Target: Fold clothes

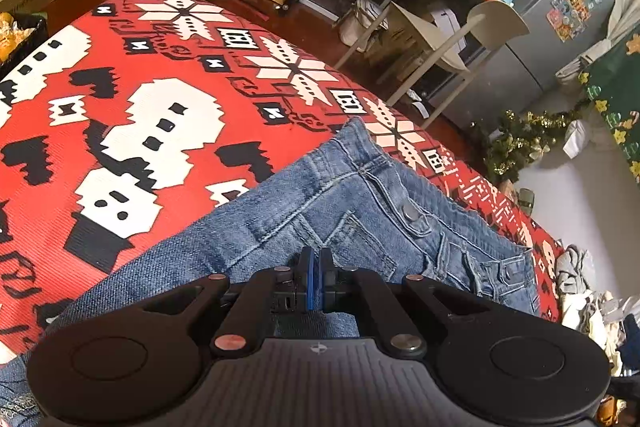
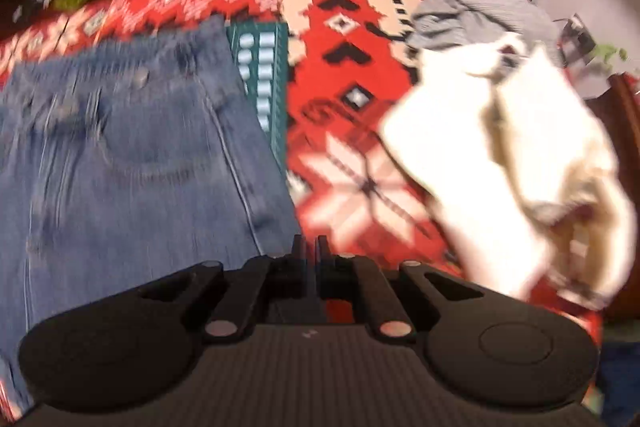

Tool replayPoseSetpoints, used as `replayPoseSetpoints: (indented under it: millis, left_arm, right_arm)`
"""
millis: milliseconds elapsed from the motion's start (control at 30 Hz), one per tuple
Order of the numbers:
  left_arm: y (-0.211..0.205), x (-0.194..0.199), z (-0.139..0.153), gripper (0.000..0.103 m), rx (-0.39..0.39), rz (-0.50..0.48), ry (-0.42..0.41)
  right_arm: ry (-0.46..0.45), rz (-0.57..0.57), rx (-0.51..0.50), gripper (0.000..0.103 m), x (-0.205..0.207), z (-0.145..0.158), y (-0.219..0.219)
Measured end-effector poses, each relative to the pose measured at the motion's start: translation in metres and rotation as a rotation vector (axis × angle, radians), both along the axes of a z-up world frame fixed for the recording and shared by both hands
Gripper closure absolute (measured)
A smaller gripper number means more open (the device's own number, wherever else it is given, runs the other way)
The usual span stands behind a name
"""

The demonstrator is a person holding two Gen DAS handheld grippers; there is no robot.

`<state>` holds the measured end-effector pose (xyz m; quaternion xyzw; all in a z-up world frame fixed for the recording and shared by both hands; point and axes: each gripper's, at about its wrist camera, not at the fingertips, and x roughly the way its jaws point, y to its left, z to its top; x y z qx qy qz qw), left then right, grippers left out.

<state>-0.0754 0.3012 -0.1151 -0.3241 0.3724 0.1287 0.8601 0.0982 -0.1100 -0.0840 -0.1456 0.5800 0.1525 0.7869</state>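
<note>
Blue jeans [image 1: 320, 211] lie flat on a red patterned blanket [image 1: 120, 115], waistband and metal button toward the far right. My left gripper [image 1: 315, 259] hovers over the jeans' upper leg with its blue pads pressed together and no cloth between them. In the blurred right wrist view the jeans [image 2: 132, 155] fill the left side. My right gripper [image 2: 310, 247] sits at the jeans' right edge, fingers nearly together, holding nothing that I can see.
A white garment [image 2: 500, 163] and a grey garment [image 2: 476, 7] lie crumpled on the blanket [image 2: 344, 75] to the right. A green patterned item [image 2: 264, 79] pokes out from under the jeans. A chair [image 1: 452, 39], fridge [image 1: 560, 27] and floor clutter stand beyond the blanket.
</note>
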Motion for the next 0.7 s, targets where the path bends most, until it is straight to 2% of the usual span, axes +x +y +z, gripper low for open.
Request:
replayPoseSetpoints:
  millis: [100, 133, 233, 300, 400, 433, 567, 633, 700]
  left_arm:
    - [-0.008, -0.004, 0.004, 0.102, 0.009, -0.014, 0.006]
    - [-0.011, -0.006, 0.005, 0.102, 0.013, -0.019, 0.008]
    - [-0.019, -0.01, 0.008, 0.102, 0.022, -0.032, 0.015]
    - [-0.024, -0.012, 0.011, 0.101, 0.028, -0.042, 0.019]
    - [-0.041, -0.025, 0.015, 0.101, 0.077, -0.072, 0.044]
    - [-0.046, -0.029, 0.016, 0.101, 0.088, -0.079, 0.053]
    - [-0.062, -0.048, 0.02, 0.097, 0.151, -0.085, 0.091]
    - [-0.07, -0.06, 0.022, 0.097, 0.197, -0.079, 0.109]
    - [-0.074, -0.06, 0.018, 0.096, 0.223, -0.078, 0.13]
  right_arm:
    - [0.0, 0.06, -0.029, 0.099, -0.031, 0.034, -0.009]
    - [-0.005, 0.071, -0.026, 0.095, -0.039, 0.042, -0.011]
    - [-0.026, 0.072, 0.021, 0.09, -0.056, 0.055, -0.014]
    - [-0.04, 0.072, 0.052, 0.078, -0.068, 0.064, -0.017]
    - [-0.062, 0.073, 0.099, 0.073, -0.085, 0.077, -0.021]
    - [-0.072, 0.065, 0.119, 0.072, -0.088, 0.078, -0.023]
    - [-0.144, -0.04, 0.202, 0.056, -0.086, 0.06, -0.04]
    - [-0.191, -0.064, 0.216, 0.044, -0.087, 0.048, -0.048]
    - [-0.245, -0.088, 0.219, 0.026, -0.085, 0.035, -0.054]
